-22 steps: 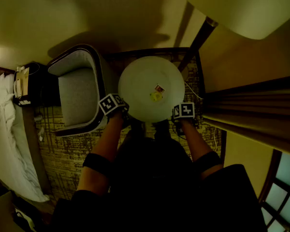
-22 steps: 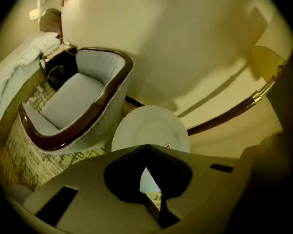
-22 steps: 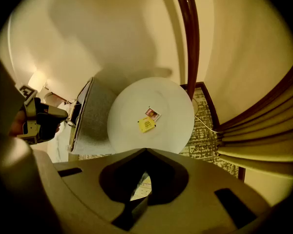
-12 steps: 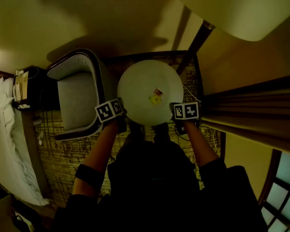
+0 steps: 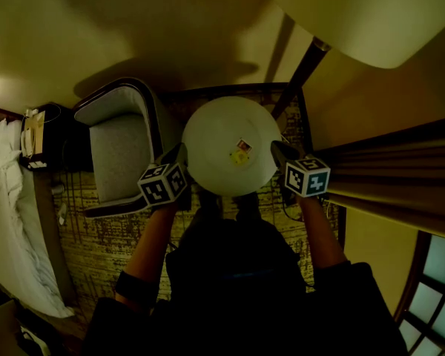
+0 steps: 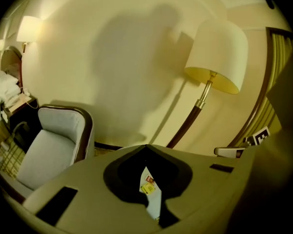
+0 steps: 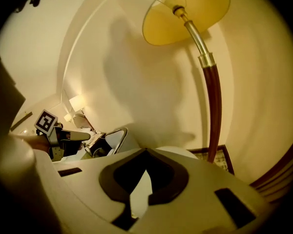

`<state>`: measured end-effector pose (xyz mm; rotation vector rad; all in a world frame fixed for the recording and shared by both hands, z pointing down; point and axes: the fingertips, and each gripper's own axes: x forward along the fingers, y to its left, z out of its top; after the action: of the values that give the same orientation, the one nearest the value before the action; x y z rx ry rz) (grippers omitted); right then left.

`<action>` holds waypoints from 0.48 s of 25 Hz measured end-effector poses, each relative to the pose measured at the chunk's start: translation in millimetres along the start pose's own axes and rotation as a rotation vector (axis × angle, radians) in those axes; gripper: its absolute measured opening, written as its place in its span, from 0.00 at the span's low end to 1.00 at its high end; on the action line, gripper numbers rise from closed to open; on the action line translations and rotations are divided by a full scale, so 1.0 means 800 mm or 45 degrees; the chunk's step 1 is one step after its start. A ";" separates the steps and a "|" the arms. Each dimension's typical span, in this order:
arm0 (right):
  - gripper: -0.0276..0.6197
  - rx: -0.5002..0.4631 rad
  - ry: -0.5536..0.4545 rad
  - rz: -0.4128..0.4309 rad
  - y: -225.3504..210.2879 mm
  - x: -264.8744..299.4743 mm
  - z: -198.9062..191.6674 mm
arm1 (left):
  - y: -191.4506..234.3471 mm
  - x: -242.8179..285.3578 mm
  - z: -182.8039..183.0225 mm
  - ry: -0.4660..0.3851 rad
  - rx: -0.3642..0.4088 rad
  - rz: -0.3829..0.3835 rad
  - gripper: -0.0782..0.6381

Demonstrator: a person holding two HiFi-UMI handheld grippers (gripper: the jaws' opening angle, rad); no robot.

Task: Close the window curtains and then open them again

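Curtains [image 5: 389,165] hang gathered beside the window [image 5: 434,288], folds running vertically

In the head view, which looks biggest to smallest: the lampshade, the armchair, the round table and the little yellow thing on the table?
1. lampshade and armchair: they look about alike. The shade is nearer the camera and cut off by the picture's edge, so I can't rank them.
2. round table
3. yellow thing: smallest
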<state>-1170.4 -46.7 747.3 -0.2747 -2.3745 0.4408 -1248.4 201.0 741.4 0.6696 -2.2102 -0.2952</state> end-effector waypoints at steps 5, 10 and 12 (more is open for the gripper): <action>0.06 -0.323 -0.249 0.001 0.023 -0.048 0.069 | -0.030 -0.040 0.056 -0.180 0.242 -0.001 0.11; 0.07 -0.490 -0.438 -0.029 0.012 -0.102 0.104 | -0.064 -0.083 0.109 -0.446 0.379 0.011 0.11; 0.06 -0.465 -0.500 -0.048 0.001 -0.117 0.113 | -0.068 -0.091 0.118 -0.496 0.374 0.010 0.11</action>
<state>-1162.7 -96.8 627.7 -0.3321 -2.8372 0.0366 -1259.6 194.9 611.0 0.8145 -2.6604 -0.1011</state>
